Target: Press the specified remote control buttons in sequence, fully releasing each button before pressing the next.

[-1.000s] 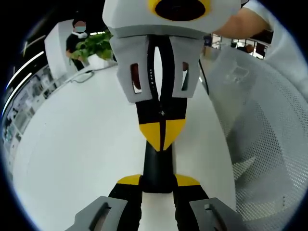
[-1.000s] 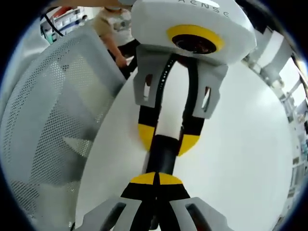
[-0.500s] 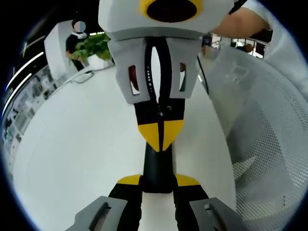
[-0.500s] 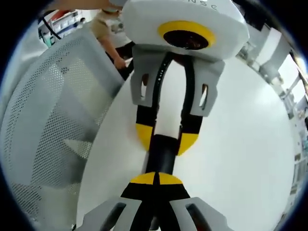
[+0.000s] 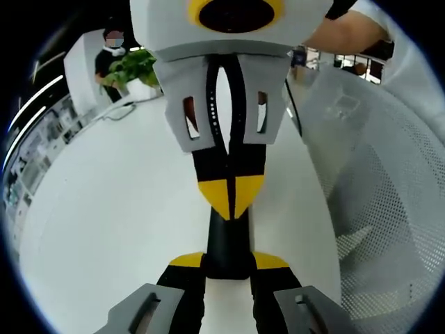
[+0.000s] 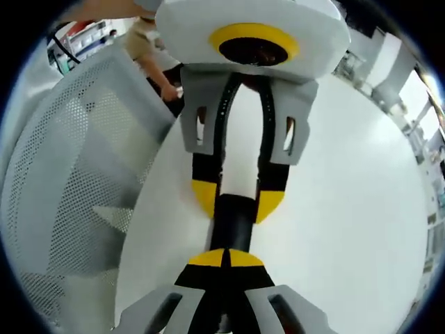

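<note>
1. My left gripper [image 5: 228, 259] holds one end of the black remote [image 5: 228, 240], jaws closed on its sides, above the white counter [image 5: 104, 229].
2. My right gripper [image 5: 229, 198] faces it with yellow tips together, pressed onto the remote's top; in the right gripper view those tips [image 6: 226, 259] meet on the dark remote [image 6: 229, 233].
3. A white mesh chair [image 5: 379, 188] stands just beside the counter edge.
4. A green plant [image 5: 132, 66] and a person [image 5: 111, 56] are at the counter's far side.
</note>
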A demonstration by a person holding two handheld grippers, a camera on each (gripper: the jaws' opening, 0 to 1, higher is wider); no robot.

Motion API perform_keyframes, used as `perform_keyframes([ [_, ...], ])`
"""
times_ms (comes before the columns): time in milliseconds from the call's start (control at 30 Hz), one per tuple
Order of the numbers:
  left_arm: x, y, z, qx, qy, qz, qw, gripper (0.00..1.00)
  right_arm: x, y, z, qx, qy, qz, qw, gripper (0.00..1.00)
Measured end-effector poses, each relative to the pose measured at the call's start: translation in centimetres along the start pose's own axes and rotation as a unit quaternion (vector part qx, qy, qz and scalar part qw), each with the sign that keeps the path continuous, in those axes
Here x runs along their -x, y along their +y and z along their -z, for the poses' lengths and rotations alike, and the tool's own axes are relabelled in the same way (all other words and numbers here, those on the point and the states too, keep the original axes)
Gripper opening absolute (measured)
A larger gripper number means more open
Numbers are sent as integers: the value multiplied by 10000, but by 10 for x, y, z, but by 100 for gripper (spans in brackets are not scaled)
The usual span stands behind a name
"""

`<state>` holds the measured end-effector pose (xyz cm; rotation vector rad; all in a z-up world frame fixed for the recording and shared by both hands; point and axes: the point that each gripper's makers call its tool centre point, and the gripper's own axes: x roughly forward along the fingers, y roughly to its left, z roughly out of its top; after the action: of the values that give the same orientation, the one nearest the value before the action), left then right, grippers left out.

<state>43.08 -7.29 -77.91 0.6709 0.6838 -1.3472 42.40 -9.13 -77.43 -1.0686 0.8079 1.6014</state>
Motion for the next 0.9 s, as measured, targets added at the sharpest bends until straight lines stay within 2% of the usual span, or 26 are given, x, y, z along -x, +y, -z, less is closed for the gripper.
perform_keyframes([
  [167, -1, 0, 0, 11, 4, 4, 10000, 23, 1, 0, 0, -126, -135, 4, 9998, 0],
  [900, -1, 0, 0, 5, 53, 2, 10000, 23, 3, 0, 0, -14, -222, 110, 9997, 0],
])
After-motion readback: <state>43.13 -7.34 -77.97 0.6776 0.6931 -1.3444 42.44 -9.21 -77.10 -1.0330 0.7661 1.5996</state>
